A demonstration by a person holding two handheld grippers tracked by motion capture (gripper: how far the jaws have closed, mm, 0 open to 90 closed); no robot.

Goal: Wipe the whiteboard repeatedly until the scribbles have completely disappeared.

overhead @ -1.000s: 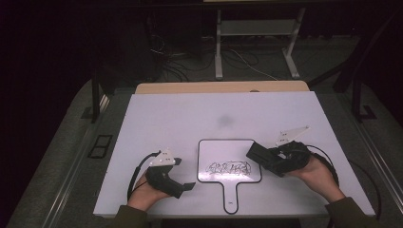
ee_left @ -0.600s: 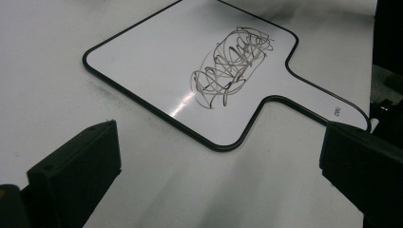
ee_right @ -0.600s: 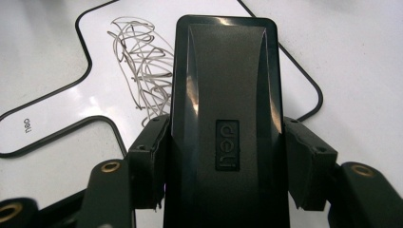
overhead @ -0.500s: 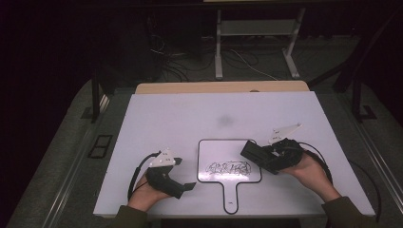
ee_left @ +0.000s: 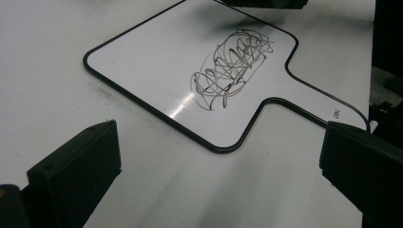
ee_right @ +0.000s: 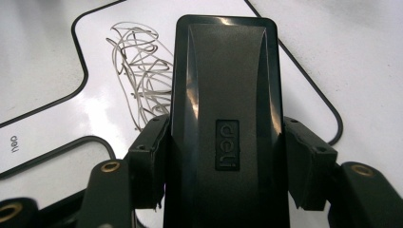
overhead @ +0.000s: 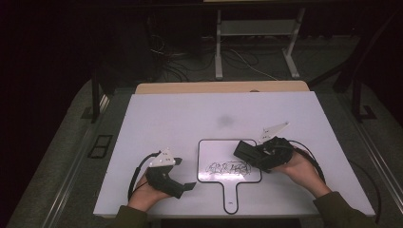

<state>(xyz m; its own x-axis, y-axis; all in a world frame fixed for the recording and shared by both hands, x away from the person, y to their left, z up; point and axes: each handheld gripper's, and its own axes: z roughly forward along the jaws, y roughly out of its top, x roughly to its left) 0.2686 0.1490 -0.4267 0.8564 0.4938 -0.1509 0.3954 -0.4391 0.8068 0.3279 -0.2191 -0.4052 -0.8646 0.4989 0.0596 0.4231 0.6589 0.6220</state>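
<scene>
Gripping a black eraser (ee_right: 223, 123), the right gripper (overhead: 249, 153) hovers over the whiteboard's (overhead: 214, 154) scribble (overhead: 229, 167). Left gripper (overhead: 183, 187), jaws open, rests just left of the whiteboard.

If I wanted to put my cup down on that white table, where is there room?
The far half of the white table, beyond the small whiteboard, is bare, as is the strip left of the left gripper. It is crowded near the front: the right gripper holds an eraser over the scribble.
</scene>
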